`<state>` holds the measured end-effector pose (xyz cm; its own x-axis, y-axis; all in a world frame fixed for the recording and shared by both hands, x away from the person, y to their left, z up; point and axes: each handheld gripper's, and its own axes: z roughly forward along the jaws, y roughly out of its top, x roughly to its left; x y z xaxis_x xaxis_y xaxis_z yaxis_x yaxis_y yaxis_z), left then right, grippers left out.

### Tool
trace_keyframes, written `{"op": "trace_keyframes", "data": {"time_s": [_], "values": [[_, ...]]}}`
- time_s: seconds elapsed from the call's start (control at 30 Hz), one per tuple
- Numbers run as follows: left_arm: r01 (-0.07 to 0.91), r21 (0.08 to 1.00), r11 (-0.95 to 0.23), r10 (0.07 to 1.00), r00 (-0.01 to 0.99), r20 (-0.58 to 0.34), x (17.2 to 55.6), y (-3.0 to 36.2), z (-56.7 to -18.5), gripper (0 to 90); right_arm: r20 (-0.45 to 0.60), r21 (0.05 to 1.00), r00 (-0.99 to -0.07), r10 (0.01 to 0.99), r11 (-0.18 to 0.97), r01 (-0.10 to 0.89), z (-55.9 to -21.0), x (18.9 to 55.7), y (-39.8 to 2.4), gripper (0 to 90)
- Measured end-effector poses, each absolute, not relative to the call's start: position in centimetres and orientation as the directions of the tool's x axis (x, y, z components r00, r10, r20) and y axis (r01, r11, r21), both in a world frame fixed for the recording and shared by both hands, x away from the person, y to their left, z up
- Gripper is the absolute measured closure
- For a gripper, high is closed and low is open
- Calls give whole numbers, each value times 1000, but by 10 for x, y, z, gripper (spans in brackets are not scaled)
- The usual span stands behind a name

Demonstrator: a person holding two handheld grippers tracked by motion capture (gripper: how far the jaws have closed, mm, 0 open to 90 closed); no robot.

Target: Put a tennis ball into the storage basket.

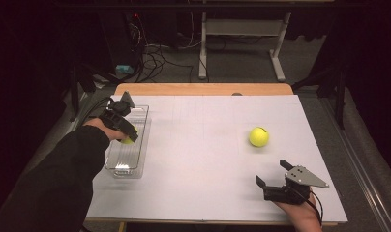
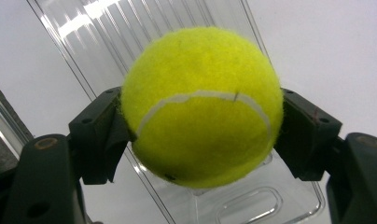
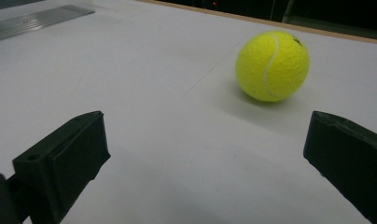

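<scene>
High view: the left claw (image 1: 127, 135) covers most of the held tennis ball (image 1: 127, 140), leaving a yellow sliver. Left gripper view: that ball hides the clear tray's (image 2: 252, 205) middle; the frame crops both tray ends. Whether ball touches tray is indeterminable.

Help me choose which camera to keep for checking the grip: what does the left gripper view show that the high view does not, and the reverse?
Left gripper view alone: the left tongs pressing both sides of the held tennis ball, and its white seam.

High view alone: the second tennis ball lying free on the table, and the right tongs open near it.

Both: the held ball over the clear plastic tray.
</scene>
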<state>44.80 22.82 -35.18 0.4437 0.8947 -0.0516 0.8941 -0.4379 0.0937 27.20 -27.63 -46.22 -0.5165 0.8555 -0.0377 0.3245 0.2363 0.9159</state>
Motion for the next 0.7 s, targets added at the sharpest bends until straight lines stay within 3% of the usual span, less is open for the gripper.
{"op": "trace_keyframes", "data": {"time_s": [0.23, 0.7], "values": [[905, 118, -408, 908, 416, -49, 460, 229, -348, 260, -42, 914, -521, 852, 244, 325, -463, 272, -275, 0], [911, 75, -405, 913, 407, -12, 475, 222, -371, 256, -36, 914, -525, 850, 241, 327, -464, 272, -275, 0]]}}
